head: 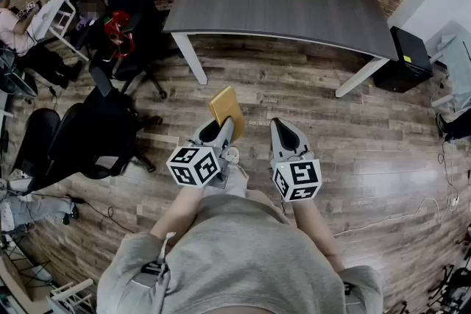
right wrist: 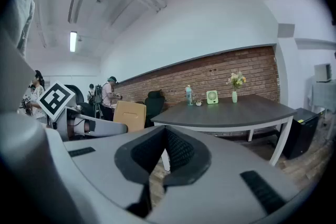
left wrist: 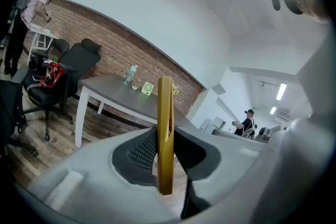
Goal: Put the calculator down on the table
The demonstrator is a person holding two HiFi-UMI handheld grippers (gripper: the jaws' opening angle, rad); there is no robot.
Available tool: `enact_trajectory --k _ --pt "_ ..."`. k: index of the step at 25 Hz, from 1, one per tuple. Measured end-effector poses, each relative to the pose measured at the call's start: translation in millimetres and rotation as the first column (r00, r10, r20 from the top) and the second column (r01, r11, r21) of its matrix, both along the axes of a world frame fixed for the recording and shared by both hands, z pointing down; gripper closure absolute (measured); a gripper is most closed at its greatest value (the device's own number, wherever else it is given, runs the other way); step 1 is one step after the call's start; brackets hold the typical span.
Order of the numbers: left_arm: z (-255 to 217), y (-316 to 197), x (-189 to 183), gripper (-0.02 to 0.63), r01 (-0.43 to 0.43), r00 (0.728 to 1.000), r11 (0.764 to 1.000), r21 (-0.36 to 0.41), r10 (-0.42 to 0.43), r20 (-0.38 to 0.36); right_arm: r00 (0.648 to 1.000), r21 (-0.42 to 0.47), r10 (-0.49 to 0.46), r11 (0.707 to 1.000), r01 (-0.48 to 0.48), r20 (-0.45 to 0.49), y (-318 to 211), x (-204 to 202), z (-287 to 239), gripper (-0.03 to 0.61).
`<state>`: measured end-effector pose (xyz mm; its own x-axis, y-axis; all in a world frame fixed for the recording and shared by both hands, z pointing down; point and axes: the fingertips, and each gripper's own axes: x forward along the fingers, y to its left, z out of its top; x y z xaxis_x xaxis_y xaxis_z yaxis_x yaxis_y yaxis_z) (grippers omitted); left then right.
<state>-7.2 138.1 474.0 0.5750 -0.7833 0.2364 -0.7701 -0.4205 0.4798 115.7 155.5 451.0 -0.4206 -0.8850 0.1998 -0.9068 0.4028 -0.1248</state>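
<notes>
L gripper (head: 223,130), nearest us: jaws partway apart, pads clamped on the calculator (head: 225,105), which we see edge-on betw. them in the left gripper view. R gripper (head: 284,130), beside it: jaws together, nothing betw. them. Calculator: thin mustard-yellow slab, plain face showing, upright, top edge past the jaw tips; held in the air above the wood floor (head: 368,151), well short of the grey table (head: 294,7) beyond.
</notes>
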Motion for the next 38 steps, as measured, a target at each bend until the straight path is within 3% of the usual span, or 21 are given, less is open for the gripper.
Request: enact_trajectory --k 9,18,38 --pt "-18.9 40.7 -64.1 0.524 0.002 1.000 1.000 0.016 -0.002 -0.011 1.000 0.008 -0.001 1.000 0.001 -0.016 44.2 -59.8 -16.5 0.577" --pt "-29.4 31.8 -119.1 0.523 -0.034 0.999 0.998 0.048 0.035 -0.010 0.999 0.019 0.012 1.000 -0.012 -0.039 44.1 -119.4 -22.2 0.577" --pt "-24.1 -18.7 -160.5 0.523 -0.058 0.998 0.997 0.053 0.060 -0.035 0.998 0.009 0.055 0.998 -0.055 -0.031 -8.2 -160.0 -16.4 0.577"
